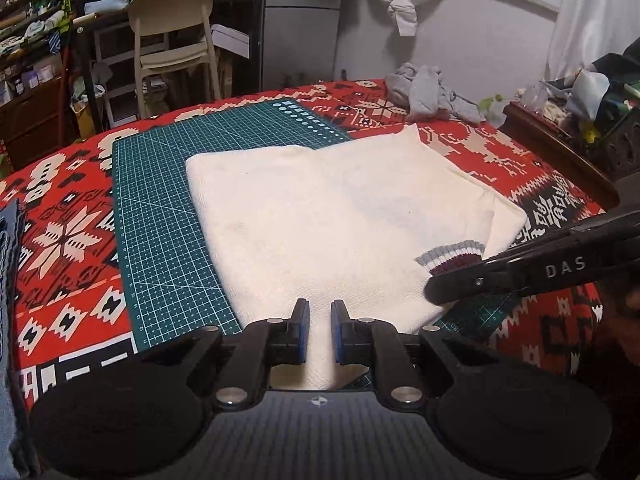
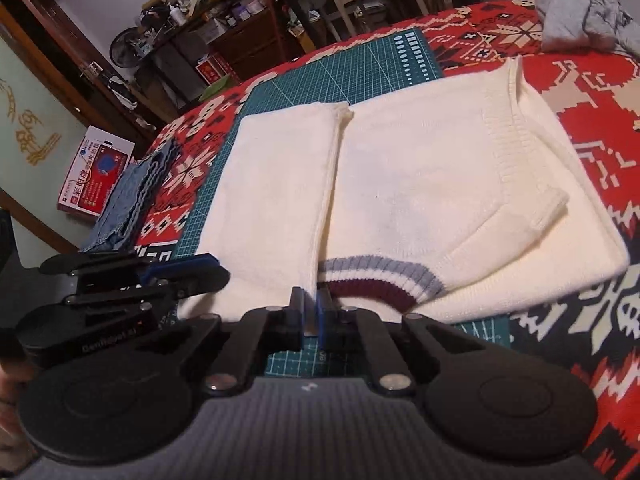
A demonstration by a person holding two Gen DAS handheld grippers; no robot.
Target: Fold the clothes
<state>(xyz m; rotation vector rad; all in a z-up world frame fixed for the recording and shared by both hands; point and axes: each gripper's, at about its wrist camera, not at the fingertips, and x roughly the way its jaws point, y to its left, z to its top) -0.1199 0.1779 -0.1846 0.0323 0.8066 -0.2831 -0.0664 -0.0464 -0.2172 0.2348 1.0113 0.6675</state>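
The cream knit sweater (image 2: 420, 184) lies part-folded on the green cutting mat (image 1: 160, 216), sides turned in. The left gripper (image 1: 320, 308) sits at the near hem, its pads a little apart with cloth between, nothing pinched. The right gripper (image 2: 311, 300) looks nearly closed at the striped cuff (image 2: 380, 280); I can't tell if it bites. Both seem placed to lift the hem away from us
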